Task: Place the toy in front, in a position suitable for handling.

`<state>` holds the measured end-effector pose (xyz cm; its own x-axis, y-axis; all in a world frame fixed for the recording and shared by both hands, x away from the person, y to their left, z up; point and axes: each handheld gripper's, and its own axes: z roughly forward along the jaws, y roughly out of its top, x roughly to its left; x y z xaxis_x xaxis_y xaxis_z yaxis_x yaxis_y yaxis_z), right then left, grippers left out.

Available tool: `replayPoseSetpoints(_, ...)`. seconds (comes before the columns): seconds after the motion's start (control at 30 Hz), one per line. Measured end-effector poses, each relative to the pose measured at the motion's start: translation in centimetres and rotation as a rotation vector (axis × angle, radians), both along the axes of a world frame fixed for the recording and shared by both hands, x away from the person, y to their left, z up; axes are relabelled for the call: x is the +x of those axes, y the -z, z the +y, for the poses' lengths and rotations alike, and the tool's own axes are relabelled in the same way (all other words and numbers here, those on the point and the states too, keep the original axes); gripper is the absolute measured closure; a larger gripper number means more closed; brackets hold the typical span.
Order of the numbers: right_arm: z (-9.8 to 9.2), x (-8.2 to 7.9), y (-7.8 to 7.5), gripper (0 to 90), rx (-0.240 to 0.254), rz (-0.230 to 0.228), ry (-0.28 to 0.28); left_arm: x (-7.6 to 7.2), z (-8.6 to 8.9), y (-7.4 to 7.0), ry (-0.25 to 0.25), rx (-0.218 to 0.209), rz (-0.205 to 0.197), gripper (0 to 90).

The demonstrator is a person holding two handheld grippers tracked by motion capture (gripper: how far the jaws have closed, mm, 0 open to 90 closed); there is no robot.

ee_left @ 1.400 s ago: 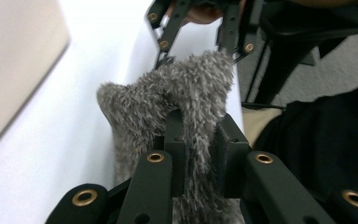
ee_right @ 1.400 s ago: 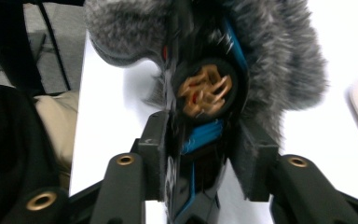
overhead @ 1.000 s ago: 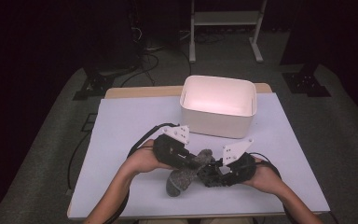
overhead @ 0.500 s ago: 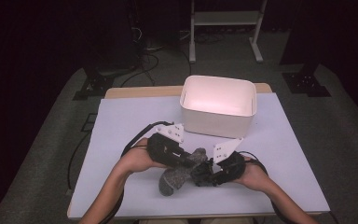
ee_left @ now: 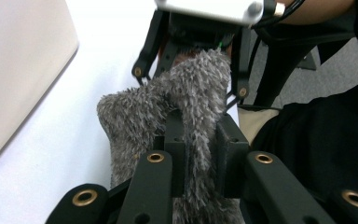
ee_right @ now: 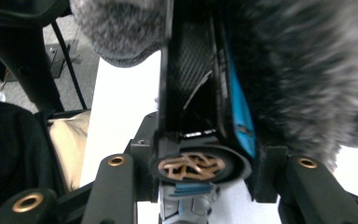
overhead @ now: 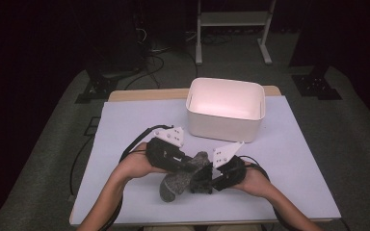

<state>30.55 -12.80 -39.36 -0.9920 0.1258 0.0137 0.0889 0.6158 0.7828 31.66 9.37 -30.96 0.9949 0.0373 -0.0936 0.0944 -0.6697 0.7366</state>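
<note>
A grey fuzzy sock [overhead: 176, 183] hangs between the two grippers, just above the white table [overhead: 125, 125]. My left gripper [overhead: 196, 167] comes in from the left and is shut on the sock [ee_left: 135, 116], its pads [ee_left: 175, 140] pinching a fold of the fabric. Facing it is my right gripper [overhead: 201, 179]. A black object with a blue edge [ee_right: 191, 93] and a copper-coloured emblem on its round end fills that gripper's jaws [ee_right: 205, 154]; they have just been opening slightly but still grip it. The sock [ee_right: 298, 70] drapes over the object's far part.
A white empty bin [overhead: 225, 108] stands at the back of the table, right of centre. Both forearms enter from the table's front edge, and cables trail from each gripper. Dark floor, cables and a stand lie beyond the table.
The right gripper has shifted left toward the left gripper, so the two now meet at the sock. The left hand has barely moved.
</note>
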Motion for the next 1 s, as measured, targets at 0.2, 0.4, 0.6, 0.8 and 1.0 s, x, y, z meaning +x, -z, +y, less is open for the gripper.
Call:
replayPoseSetpoints(0.2,-1.0,-0.1,-0.2,56.3,0.028,-0.004,0.011,0.3,-0.4,0.0,-0.006,-0.009,0.002,78.0)
replayPoseSetpoints(0.4,-1.4,0.0,-0.1,56.6,0.033,-0.004,0.014,0.3,0.8,0.7,-0.029,-0.009,0.014,77.2)
replayPoseSetpoints(0.6,-1.6,0.0,-0.1,56.5,0.036,-0.002,0.019,0.3,2.1,2.2,-0.051,0.005,0.047,77.4)
replayPoseSetpoints(0.8,-1.5,-0.1,-0.1,56.6,0.037,-0.01,0.02,0.4,2.6,2.9,-0.061,0.02,0.067,78.7)
replayPoseSetpoints(1.0,-1.4,-0.1,0.0,56.3,0.038,-0.008,0.02,0.2,1.5,1.0,-0.014,0.019,0.033,79.3)
